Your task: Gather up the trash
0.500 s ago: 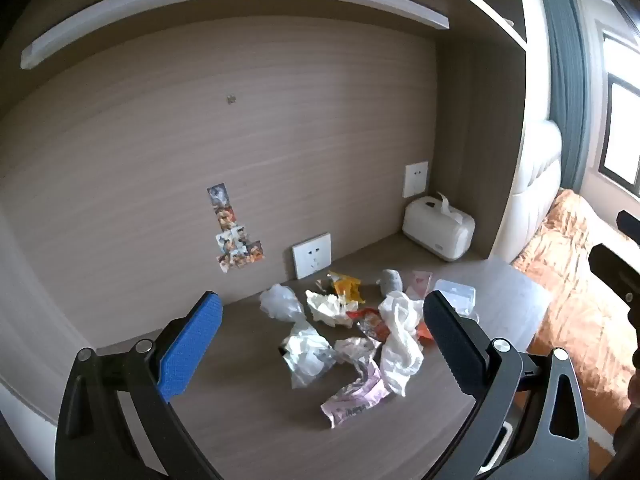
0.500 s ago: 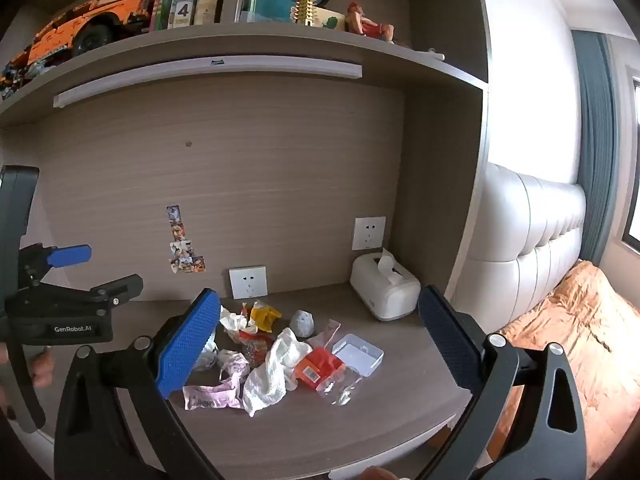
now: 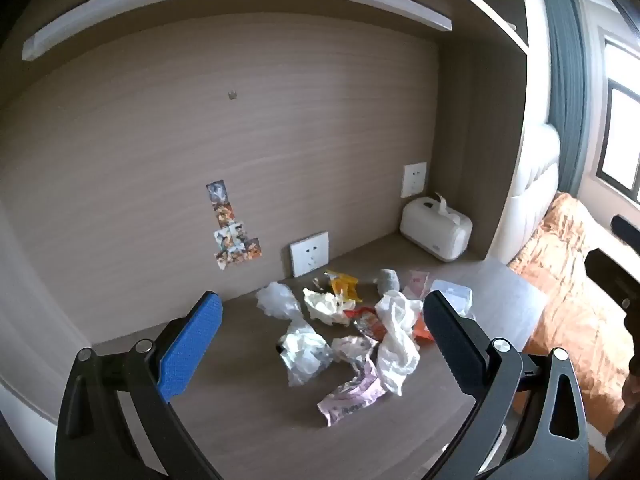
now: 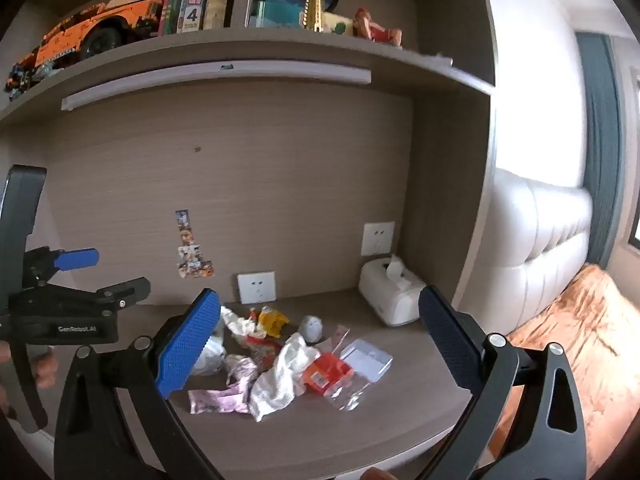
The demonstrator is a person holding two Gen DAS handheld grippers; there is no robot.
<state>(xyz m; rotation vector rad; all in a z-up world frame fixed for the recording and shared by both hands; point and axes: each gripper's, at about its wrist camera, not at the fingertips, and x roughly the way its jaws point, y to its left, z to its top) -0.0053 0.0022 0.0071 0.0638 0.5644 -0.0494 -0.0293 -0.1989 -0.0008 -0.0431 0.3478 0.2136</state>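
Both tongs wear matte black frames with silver screws: left tongs [image 3: 320, 336] and right tongs [image 4: 318, 338] each pair a blue textured pad with a black ridged one. White "GenRobot.AI" lettering marks the left frame.

Loose heap of crumpled trash [image 3: 352, 328] on the desk: white tissues, pink and orange wrappers, clear plastic.

Two wall sockets [image 4: 256, 287], one tissue box [image 4: 394, 300], one trash pile [image 4: 280, 360].
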